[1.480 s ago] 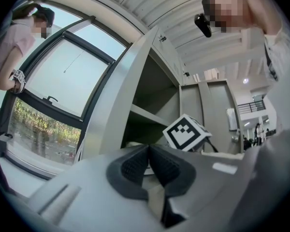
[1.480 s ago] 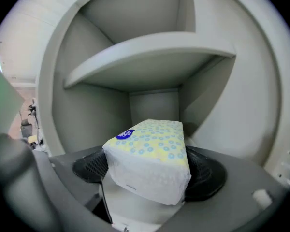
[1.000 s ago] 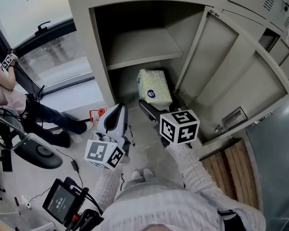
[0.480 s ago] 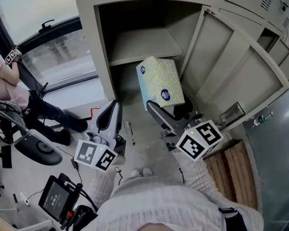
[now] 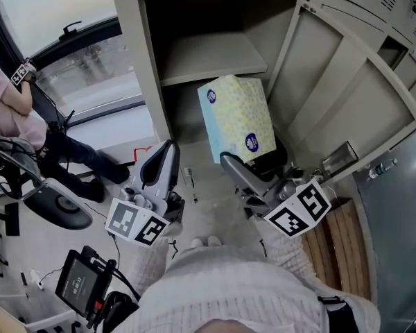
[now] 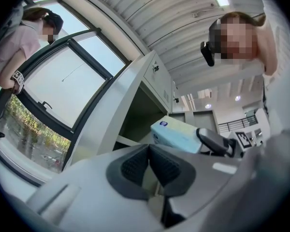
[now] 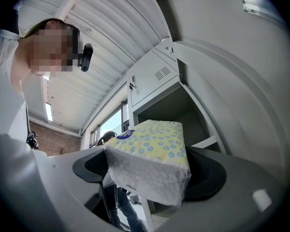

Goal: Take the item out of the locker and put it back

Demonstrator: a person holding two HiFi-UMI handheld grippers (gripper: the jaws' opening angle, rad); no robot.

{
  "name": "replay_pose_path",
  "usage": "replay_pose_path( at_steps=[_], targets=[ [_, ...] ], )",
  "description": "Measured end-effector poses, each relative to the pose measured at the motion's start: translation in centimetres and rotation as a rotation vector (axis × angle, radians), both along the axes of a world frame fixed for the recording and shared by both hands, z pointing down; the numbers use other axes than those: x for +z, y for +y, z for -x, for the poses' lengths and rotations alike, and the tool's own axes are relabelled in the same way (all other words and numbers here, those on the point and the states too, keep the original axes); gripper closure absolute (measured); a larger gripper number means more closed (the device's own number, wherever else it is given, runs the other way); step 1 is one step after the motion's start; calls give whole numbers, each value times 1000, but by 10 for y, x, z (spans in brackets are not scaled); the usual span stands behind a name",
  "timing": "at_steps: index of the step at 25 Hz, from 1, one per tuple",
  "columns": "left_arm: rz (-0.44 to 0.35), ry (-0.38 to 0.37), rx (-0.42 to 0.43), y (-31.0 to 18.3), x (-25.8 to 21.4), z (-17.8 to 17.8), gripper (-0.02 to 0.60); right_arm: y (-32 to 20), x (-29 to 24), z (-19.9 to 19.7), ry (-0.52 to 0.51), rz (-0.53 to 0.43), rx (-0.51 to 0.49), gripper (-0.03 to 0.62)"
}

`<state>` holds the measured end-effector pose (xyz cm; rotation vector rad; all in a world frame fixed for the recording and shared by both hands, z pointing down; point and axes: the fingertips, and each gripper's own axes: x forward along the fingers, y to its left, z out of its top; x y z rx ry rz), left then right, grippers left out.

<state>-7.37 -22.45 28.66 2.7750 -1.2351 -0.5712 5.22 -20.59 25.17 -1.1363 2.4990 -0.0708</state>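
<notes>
A pack of tissues (image 5: 237, 118), yellow-patterned with a pale blue side, is held tilted in front of the open locker (image 5: 215, 54), clear of its shelves. My right gripper (image 5: 253, 164) is shut on the pack's lower end; in the right gripper view the tissue pack (image 7: 152, 158) fills the space between both pads. My left gripper (image 5: 168, 152) hangs lower left of the pack, near the locker's left post, shut with nothing held. In the left gripper view its pads (image 6: 135, 166) touch, and the tissue pack (image 6: 176, 134) shows beyond them.
The locker door (image 5: 340, 109) stands swung open to the right, with a latch plate (image 5: 338, 164) on it. A person (image 5: 17, 116) sits at far left by an office chair (image 5: 52, 210). A tablet-like device (image 5: 87, 286) lies at lower left. Wooden slats (image 5: 333, 238) lie at lower right.
My right gripper has drawn the tissue pack out of the locker's lower compartment and up, tilting it more upright. My left gripper has stayed low at the left, shifting only a little.
</notes>
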Motion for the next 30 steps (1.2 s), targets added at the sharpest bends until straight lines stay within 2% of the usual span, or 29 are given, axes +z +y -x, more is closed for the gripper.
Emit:
replay_pose_path(
  at_steps=[9, 14, 18, 23, 30],
  targets=[
    [27, 14, 1, -3, 3, 2, 572, -1, 2, -1, 2, 1, 0, 126],
    [17, -22, 23, 0, 4, -5, 574, -2, 4, -2, 9, 2, 12, 126],
    [20, 4, 35, 1, 4, -6, 572, -3, 5, -3, 14, 6, 20, 126],
    [51, 13, 33, 0, 10, -5, 573, -3, 8, -3, 20, 21, 29, 126],
    [53, 20, 28, 1, 10, -3, 572, -2, 9, -3, 33, 21, 37, 126]
  ],
)
